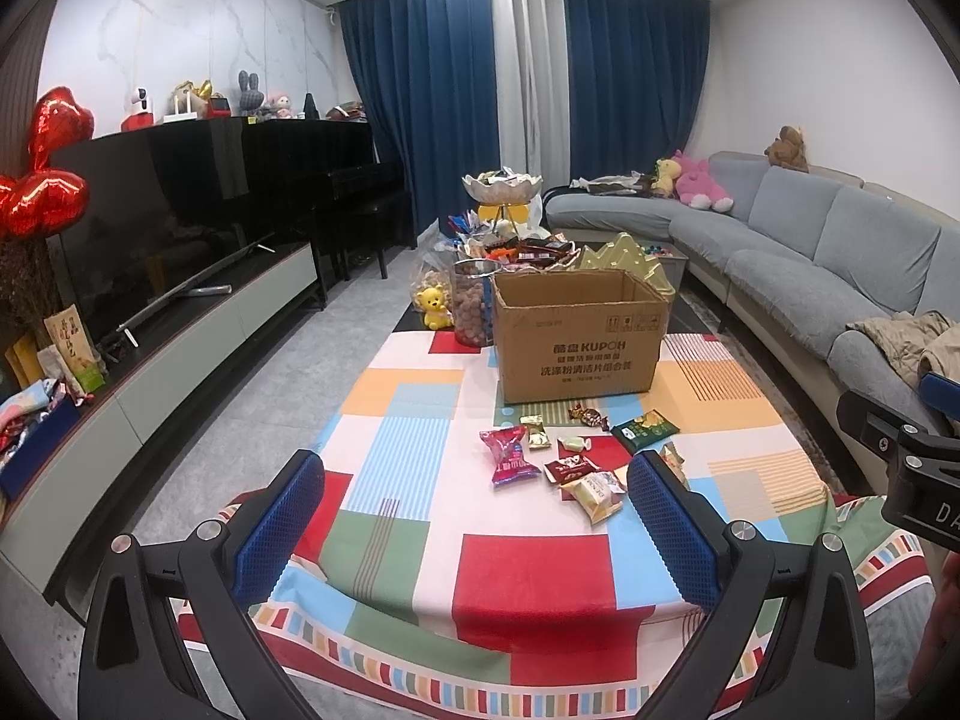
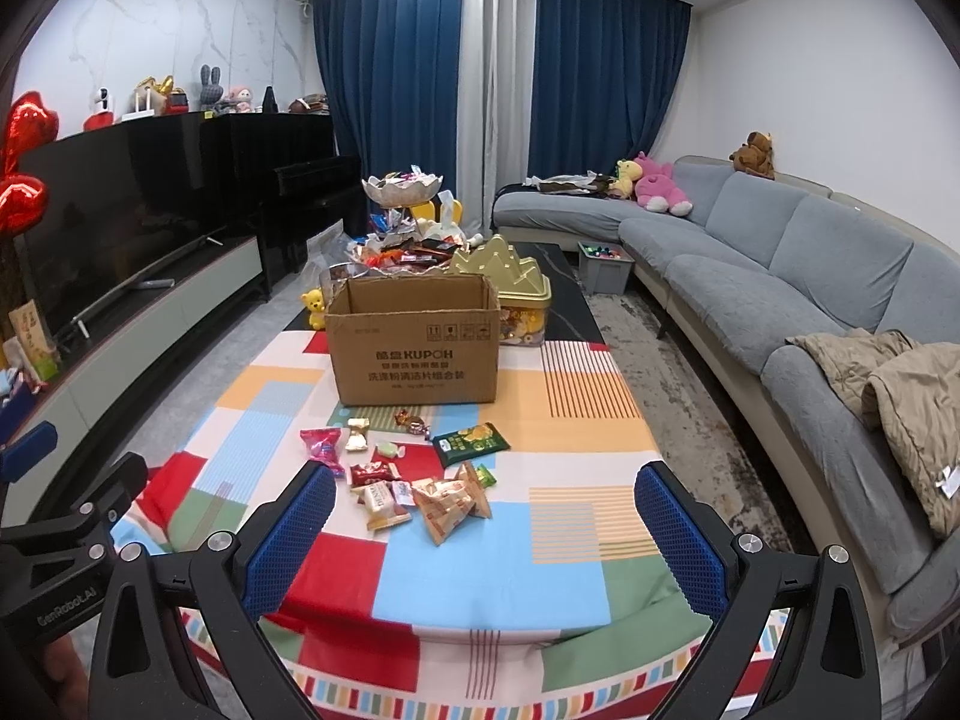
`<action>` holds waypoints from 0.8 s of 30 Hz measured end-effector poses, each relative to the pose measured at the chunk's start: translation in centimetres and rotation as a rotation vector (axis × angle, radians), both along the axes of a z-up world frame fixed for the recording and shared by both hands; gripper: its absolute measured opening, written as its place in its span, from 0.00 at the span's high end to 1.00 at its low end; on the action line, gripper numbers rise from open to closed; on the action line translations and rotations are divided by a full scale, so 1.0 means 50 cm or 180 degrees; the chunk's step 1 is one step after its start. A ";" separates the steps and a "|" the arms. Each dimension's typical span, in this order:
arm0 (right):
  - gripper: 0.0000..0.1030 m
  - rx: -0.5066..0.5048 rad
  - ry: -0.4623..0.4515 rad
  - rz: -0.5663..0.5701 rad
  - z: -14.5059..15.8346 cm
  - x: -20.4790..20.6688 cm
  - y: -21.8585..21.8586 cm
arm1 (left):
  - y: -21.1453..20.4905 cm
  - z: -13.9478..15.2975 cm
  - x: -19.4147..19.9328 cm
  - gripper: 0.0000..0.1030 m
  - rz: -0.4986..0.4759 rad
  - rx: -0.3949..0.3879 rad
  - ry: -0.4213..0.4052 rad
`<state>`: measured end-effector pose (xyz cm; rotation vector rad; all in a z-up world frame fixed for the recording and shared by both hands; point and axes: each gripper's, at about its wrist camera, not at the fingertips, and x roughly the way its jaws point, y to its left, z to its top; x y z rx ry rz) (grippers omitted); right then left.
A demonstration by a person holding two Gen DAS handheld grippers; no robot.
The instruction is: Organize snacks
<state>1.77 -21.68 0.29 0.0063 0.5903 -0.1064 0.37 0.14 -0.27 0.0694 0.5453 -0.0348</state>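
Note:
Several wrapped snacks lie loose on the patchwork tablecloth (image 1: 528,576): a pink packet (image 1: 507,453), a green packet (image 1: 645,429), a red one (image 1: 570,468) and a beige one (image 1: 594,495). Behind them stands an open cardboard box (image 1: 579,336). My left gripper (image 1: 477,483) hovers open over the near table edge, snacks just beyond its right finger. In the right wrist view the pink packet (image 2: 324,447), green packet (image 2: 471,441), beige packets (image 2: 450,504) and box (image 2: 414,339) show again. My right gripper (image 2: 486,498) is open and holds nothing.
A heap of snacks with a tiered bowl (image 1: 501,189), a jar (image 1: 471,306), a gold tin (image 2: 510,276) and a yellow bear toy (image 1: 433,306) crowd the far table. A TV unit (image 1: 180,324) runs left, a grey sofa (image 2: 780,276) right.

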 end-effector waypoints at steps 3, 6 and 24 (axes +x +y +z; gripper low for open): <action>0.02 -0.0003 -0.0011 0.0000 -0.001 0.000 0.001 | 0.001 0.022 0.002 0.00 0.0002 0.0020 -0.0006; 0.02 -0.0011 0.0002 0.0010 0.001 0.007 0.000 | -0.003 0.021 0.018 0.00 -0.0006 0.0056 0.0002; 0.02 -0.0159 0.0188 0.0082 -0.004 0.094 0.010 | -0.019 -0.019 0.100 0.00 0.0000 0.0131 0.0197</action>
